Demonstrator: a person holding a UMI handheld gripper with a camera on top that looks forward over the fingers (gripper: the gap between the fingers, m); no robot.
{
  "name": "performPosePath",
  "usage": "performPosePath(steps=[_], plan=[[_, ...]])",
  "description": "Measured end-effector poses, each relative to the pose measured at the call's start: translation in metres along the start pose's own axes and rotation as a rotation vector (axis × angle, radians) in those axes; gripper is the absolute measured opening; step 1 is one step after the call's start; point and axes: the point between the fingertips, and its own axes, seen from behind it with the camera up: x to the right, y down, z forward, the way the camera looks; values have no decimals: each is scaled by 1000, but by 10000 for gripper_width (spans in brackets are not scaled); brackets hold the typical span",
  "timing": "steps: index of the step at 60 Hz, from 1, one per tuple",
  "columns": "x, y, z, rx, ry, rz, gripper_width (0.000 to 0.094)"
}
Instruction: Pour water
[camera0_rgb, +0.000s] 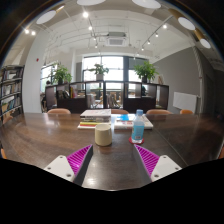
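1. Approaching stage, by my reading: the hand-held gripper (110, 160) hangs above the long dark wooden table (40, 135) with its 2 magenta-padded fingers (78, 158) spread wide and nothing between them.
2. Task items stand just ahead of the fingers, near the table's middle: a short cream-coloured cylindrical cup (103, 135) and, just to its right, a clear plastic bottle of blue-tinted liquid (138, 130). The 2 look close together but apart; contact cannot be confirmed.
3. Beyond them lie flat items that read as a stack of books or papers (97, 120); detail too small to be sure.
4. Judgement on the step: the bottle is the likely source and the cup the receiver, so the grasp should go to the bottle first. Steer right of the cup, centre the bottle between the pads, and close on its body low enough that it does not tip.
5. Whether the bottle is capped cannot be told; check before tilting.
6. Risk: the left finger passes near the cup on the way in and could nudge it.
7. Open room: bare tabletop lies on the near side and to the left and right of the pair, which suits a straight forward approach. The table's far edge, with chairs (60, 112) behind it, sits well beyond the items.
8. Background: large windows and potted plants (99, 71) far off, no bearing on the move.
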Motion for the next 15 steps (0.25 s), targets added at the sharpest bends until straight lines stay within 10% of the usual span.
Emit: performPosePath(steps=[15], plan=[[-33,-6,-27,23,-42,-12,830]])
